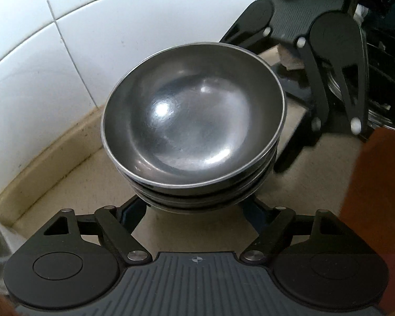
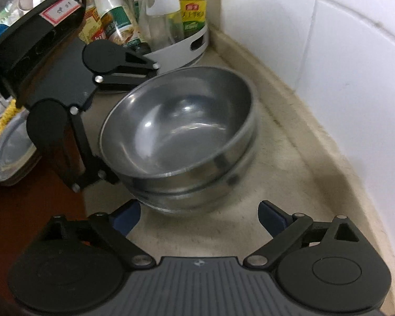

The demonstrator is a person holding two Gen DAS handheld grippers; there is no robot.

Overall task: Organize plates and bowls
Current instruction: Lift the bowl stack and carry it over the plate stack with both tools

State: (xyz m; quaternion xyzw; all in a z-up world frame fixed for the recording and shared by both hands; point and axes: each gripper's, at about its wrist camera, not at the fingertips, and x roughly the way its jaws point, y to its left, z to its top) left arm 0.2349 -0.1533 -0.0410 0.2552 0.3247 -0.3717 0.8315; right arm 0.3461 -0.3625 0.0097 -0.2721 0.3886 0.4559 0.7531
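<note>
Left wrist view, bowls: we see a stack of steel bowls (image 1: 194,121) filling the centre of the frame, nested upright on a beige counter (image 1: 65,179).
Left wrist view, left gripper: our left gripper (image 1: 194,212) spans the lower frame with its jaws spread apart; its fingertips slip under the near side of the stack, so we cannot tell whether they touch it.
Left wrist view, right gripper: the other tool (image 1: 289,129) reaches in from the upper right, just beside the stack's right side; its far finger is hidden behind the rim.
Left wrist view, surroundings: white wall tiles (image 1: 52,39) curve across the upper left; a brown surface (image 1: 381,197) sits at the right edge.
Left wrist view, writing: we find none legible.
Right wrist view, bowls: the same stack (image 2: 181,129) sits at centre, in the counter's corner near the tiled wall.
Right wrist view, right gripper: at the bottom of the frame, jaws wide apart, blue-padded fingertips (image 2: 126,217) short of the stack, nothing between them.
Right wrist view, left gripper: it enters from the left, one finger on either side of the stack's left part.
Right wrist view, label: a pink-bordered white sticker (image 2: 62,10) on that tool bears handwriting we cannot read.
Right wrist view, bottles: a round grey caddy (image 2: 181,50) at upper centre holds bottles; one has a yellow-and-green label (image 2: 193,15) with red characters, too blurred for us to read.
Right wrist view, left edge: a lidded clear container (image 2: 10,152) lies there.
</note>
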